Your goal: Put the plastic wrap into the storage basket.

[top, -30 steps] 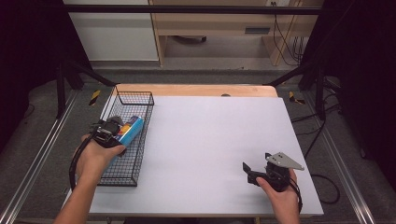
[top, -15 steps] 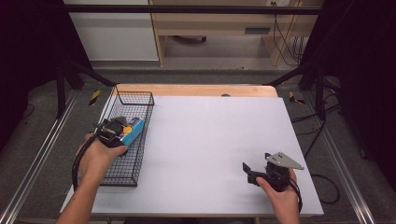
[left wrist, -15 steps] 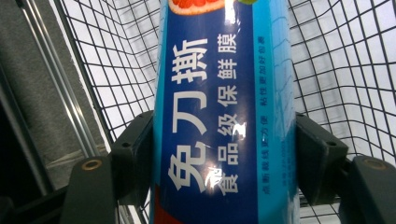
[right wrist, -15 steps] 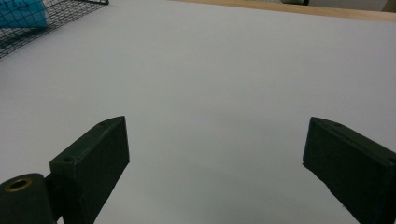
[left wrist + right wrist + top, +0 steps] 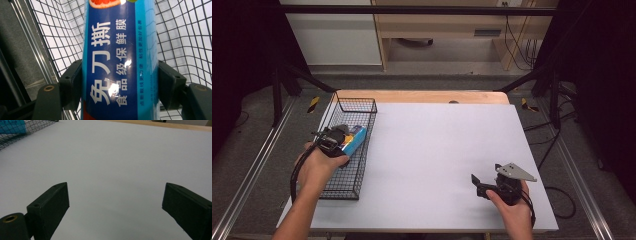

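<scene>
A long blue package [image 5: 356, 138] with white Chinese print and a fruit picture [image 5: 112, 50] lies slanted over the black wire basket [image 5: 343, 187] at the table's left edge. My left gripper [image 5: 341, 137] is shut on it, and in the left gripper view both pads [image 5: 72, 82] press its sides, with basket mesh [image 5: 180, 30] behind. Near the front right of the table, my right gripper [image 5: 477, 181] rests in a hand, jaws wide apart. In its own view the right gripper [image 5: 115, 202] has only bare table between its jaws.
The white table top [image 5: 437, 145] has a wooden strip [image 5: 422, 96] along its far edge. The right gripper view catches the basket's corner [image 5: 22, 132] and the blue package [image 5: 12, 126] at far left. Metal rails and cables run along the floor on both sides.
</scene>
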`<state>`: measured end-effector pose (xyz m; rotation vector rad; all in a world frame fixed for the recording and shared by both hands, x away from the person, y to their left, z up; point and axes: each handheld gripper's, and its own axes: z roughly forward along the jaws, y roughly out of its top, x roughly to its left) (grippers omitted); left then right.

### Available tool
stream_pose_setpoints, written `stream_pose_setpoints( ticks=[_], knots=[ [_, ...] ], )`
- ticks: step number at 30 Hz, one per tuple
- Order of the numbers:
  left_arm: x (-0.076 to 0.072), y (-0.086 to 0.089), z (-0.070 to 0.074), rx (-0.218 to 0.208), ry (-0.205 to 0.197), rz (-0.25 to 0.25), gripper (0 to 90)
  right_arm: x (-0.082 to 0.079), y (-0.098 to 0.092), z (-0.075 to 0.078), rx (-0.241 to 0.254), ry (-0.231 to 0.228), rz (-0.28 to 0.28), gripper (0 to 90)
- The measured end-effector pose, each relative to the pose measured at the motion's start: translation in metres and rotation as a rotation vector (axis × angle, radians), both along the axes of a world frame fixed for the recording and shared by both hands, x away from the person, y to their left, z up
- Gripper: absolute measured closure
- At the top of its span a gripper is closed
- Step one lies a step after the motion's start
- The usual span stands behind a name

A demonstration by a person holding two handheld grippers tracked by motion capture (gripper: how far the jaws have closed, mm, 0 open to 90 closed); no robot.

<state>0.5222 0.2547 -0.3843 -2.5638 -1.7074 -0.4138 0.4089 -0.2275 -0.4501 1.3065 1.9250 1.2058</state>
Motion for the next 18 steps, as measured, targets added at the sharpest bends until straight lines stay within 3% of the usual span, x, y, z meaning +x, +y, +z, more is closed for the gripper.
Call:
stream_pose_setpoints(
  ticks=[9, 11, 15, 18],
  knots=[
    [-0.003, 0.003, 0.001, -0.031, -0.044, -0.018, 28.6, 0.0, 0.001, 0.0, -0.001, 0.001, 0.005, 7.5],
    [-0.004, 0.004, 0.007, -0.055, -0.073, -0.01, 26.4, 0.0, 0.001, 0.0, -0.002, -0.002, 0.005, 7.5],
    [-0.007, 0.003, 0.021, -0.047, -0.126, -0.032, 16.7, 0.0, 0.002, 0.0, -0.002, -0.001, 0.007, 7.4],
    [-0.012, 0.002, 0.031, -0.071, -0.182, -0.05, 12.1, 0.0, 0.002, 0.0, -0.003, 0.0, 0.007, 7.5]
  ],
)
